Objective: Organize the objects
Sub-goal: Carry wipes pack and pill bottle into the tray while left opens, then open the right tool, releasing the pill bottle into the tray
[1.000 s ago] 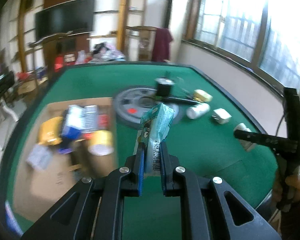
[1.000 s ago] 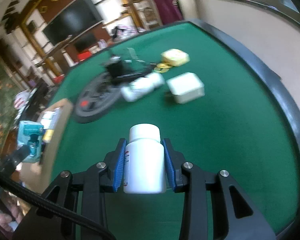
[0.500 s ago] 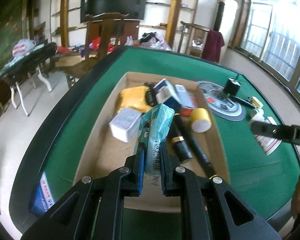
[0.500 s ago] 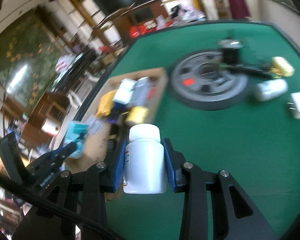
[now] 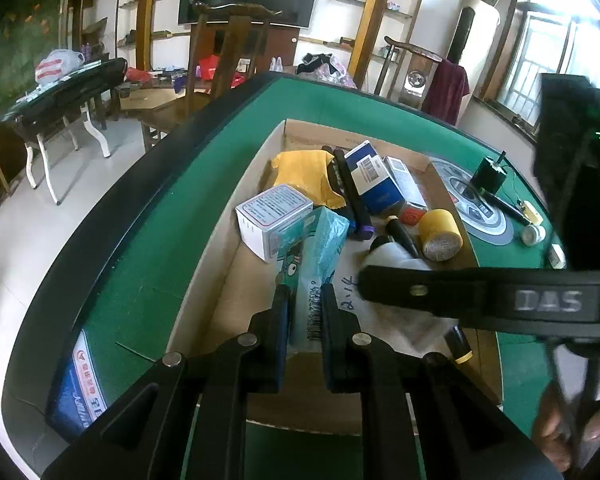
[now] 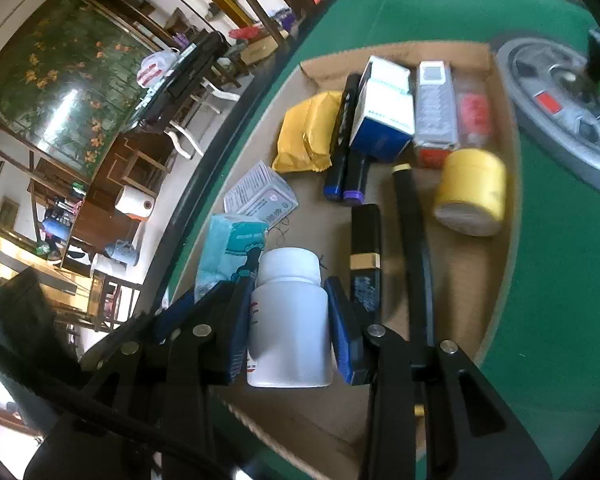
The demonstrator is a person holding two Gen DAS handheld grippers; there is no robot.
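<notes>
Right tool [image 6: 288,320] clamps white bottle [image 6: 290,320], hiding box [image 5: 236,272] floor; left tool [image 5: 303,336] pinches teal packet [image 5: 316,256]; green surface [image 5: 148,272], cluttered room beyond

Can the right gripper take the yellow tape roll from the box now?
Probably not yet. The right gripper is shut on the white bottle, so its fingers are full. The yellow tape roll lies uncovered at the cardboard box's far right side, so the way looks free after releasing.
</notes>
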